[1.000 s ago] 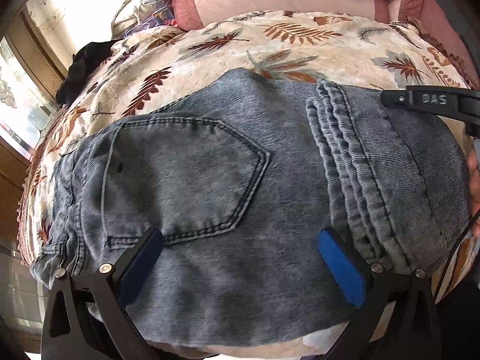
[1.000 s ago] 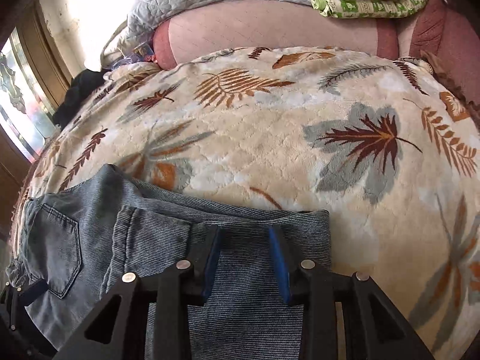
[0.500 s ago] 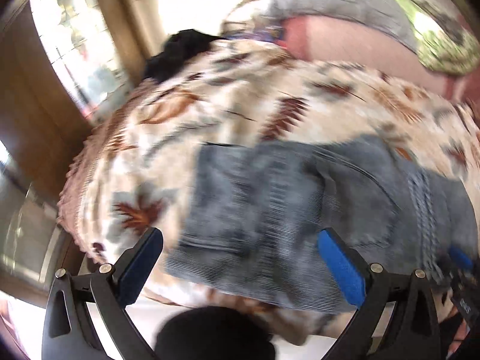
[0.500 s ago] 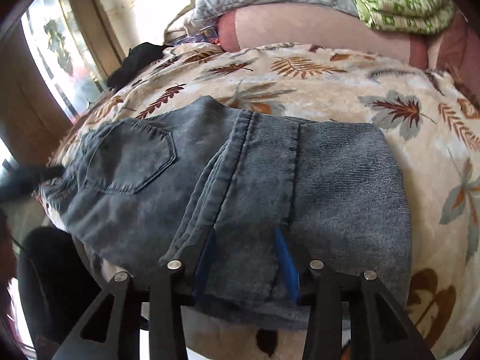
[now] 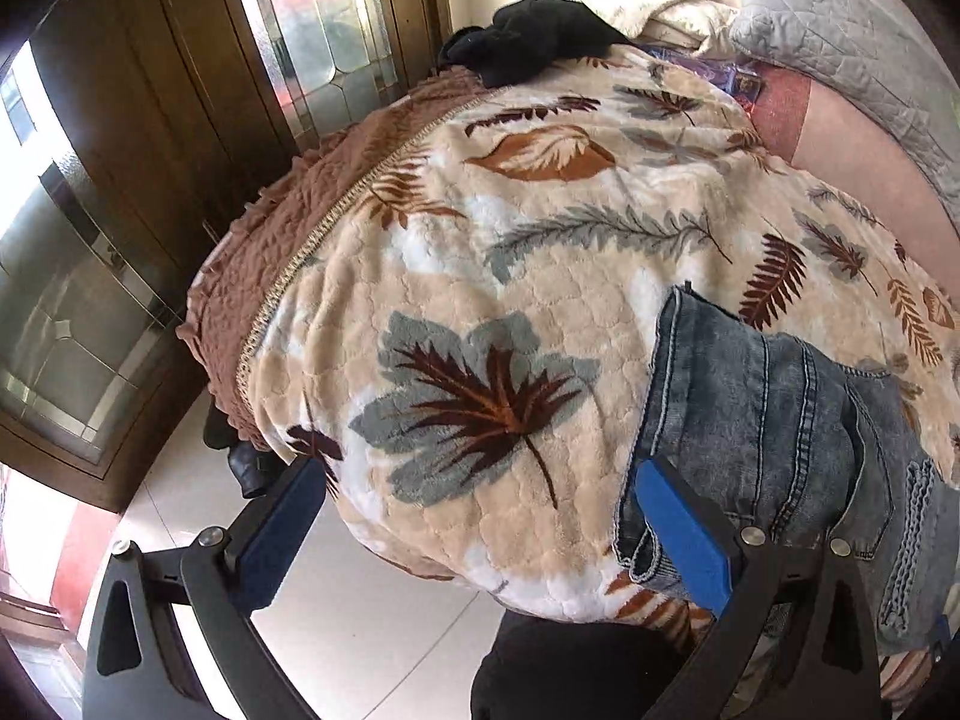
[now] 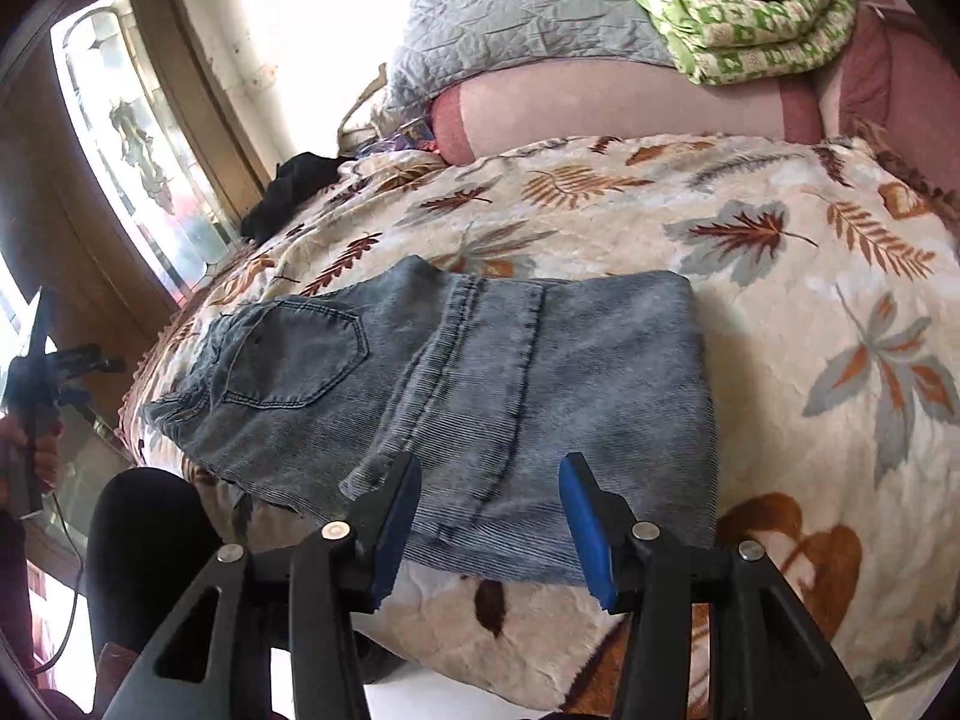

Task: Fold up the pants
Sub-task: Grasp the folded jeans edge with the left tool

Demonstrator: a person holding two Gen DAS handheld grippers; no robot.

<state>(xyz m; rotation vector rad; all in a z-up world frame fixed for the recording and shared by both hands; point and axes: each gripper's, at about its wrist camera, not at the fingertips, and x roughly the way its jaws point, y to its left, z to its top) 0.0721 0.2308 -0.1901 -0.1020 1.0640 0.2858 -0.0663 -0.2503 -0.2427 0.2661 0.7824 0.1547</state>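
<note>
Grey-blue jeans [image 6: 480, 372] lie folded on the leaf-patterned blanket [image 6: 780, 360], back pocket to the left, near the bed's front edge. My right gripper [image 6: 489, 519] hovers at the jeans' near edge with its jaws opening; the denim shows in the gap, and the blue pads [image 6: 585, 522] stand apart from it. My left gripper [image 5: 480, 516] is open wide over the blanket's [image 5: 480, 300] left corner, with only the waistband end of the jeans [image 5: 780, 420] beside its right pad [image 5: 678, 528]. In the right wrist view the left gripper [image 6: 36, 360] appears far left, in a hand.
A black garment [image 5: 540, 30] lies at the bed's far left corner. A grey quilt [image 6: 510, 30] and a folded green blanket [image 6: 750, 30] are stacked at the head. Wooden glass-paned doors [image 5: 120, 210] stand left of the bed. A dark-clad leg [image 6: 144, 540] is at the front edge.
My left gripper has swung left off the jeans to the bed's corner and rolled. My right gripper has let go of the denim, drawn back and widened its jaws.
</note>
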